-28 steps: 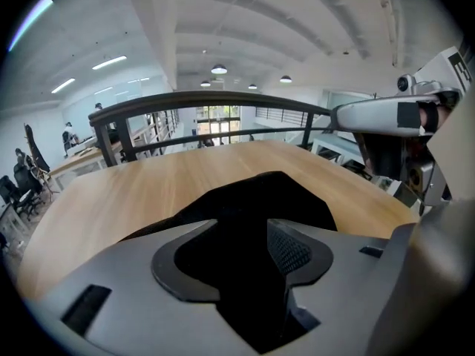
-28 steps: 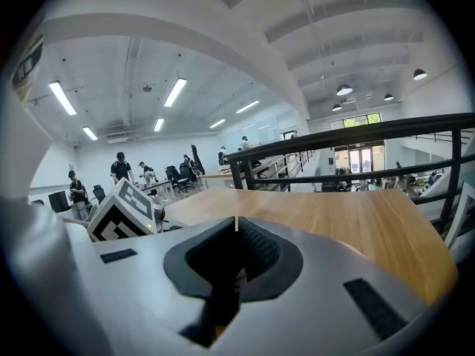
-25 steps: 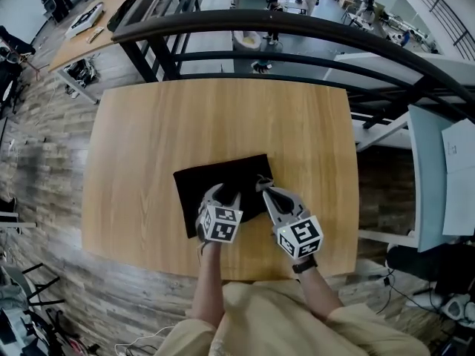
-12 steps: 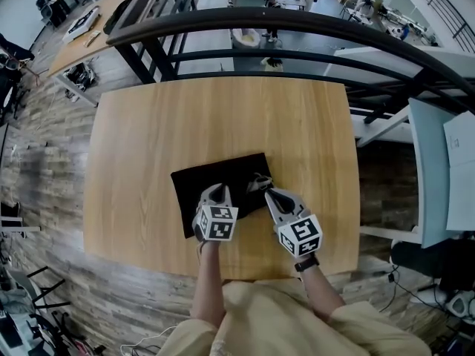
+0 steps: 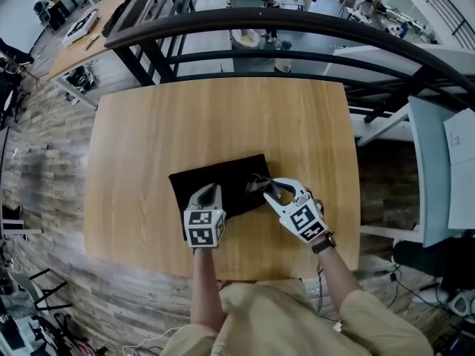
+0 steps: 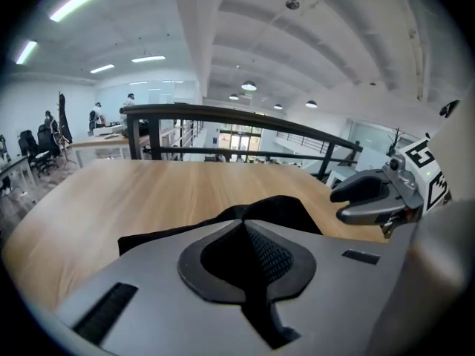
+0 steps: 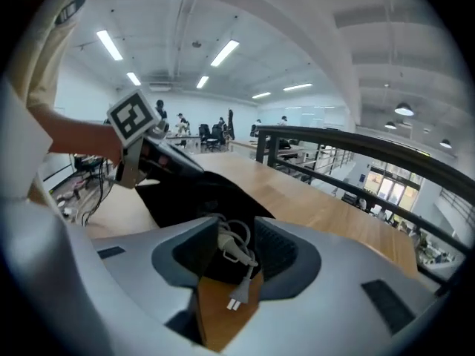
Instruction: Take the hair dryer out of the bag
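A flat black bag [image 5: 223, 178] lies on the wooden table [image 5: 223, 117], near its front edge. My left gripper [image 5: 207, 193] is shut on the bag's near edge; black fabric [image 6: 278, 208] bunches up past the closed jaws [image 6: 242, 227]. At the bag's right end sits my right gripper [image 5: 275, 190], whose jaws [image 7: 230, 232] are opening. A coiled white cord [image 7: 231, 249] with its plug [image 7: 238, 297] lies loose between them, coming out of the bag's mouth. The hair dryer's body is hidden inside the bag.
A black metal railing [image 5: 297, 32] runs behind the table's far edge, with a drop to a lower floor beyond. A pale desk with papers [image 5: 445, 176] stands to the right. Bare wood [image 5: 141, 147] surrounds the bag.
My left gripper has shut on the bag's near edge and lifted it slightly. My right gripper has rolled, dropped toward the bag's right end, and its jaws have parted.
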`<control>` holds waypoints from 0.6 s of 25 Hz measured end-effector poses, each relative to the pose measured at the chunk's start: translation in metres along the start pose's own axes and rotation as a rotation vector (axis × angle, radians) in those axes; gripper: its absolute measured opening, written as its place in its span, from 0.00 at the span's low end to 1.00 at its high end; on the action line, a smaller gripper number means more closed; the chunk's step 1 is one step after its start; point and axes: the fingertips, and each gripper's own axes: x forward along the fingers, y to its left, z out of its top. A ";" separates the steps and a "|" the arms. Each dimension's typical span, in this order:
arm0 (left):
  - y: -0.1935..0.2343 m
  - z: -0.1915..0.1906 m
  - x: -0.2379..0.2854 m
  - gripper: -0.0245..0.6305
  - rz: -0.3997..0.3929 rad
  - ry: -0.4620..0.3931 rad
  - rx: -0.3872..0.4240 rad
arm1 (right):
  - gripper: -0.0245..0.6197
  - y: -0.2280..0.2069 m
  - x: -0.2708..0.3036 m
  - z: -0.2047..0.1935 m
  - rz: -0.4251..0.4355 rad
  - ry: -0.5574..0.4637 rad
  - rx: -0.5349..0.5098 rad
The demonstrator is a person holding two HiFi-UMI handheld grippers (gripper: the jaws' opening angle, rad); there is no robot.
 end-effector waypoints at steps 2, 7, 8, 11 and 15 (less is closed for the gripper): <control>0.002 0.005 -0.004 0.06 -0.003 -0.016 -0.012 | 0.31 0.000 0.012 -0.008 0.054 0.062 -0.093; -0.001 0.012 -0.008 0.06 -0.008 -0.032 -0.005 | 0.35 0.004 0.035 -0.018 0.173 0.140 -0.219; -0.002 0.013 -0.009 0.06 -0.008 -0.031 -0.004 | 0.35 0.005 0.040 -0.019 0.195 0.152 -0.242; -0.002 0.013 -0.010 0.06 -0.008 -0.031 -0.007 | 0.38 0.012 0.057 -0.019 0.264 0.187 -0.301; -0.001 0.014 -0.012 0.06 -0.008 -0.041 -0.048 | 0.41 0.020 0.075 -0.026 0.355 0.240 -0.351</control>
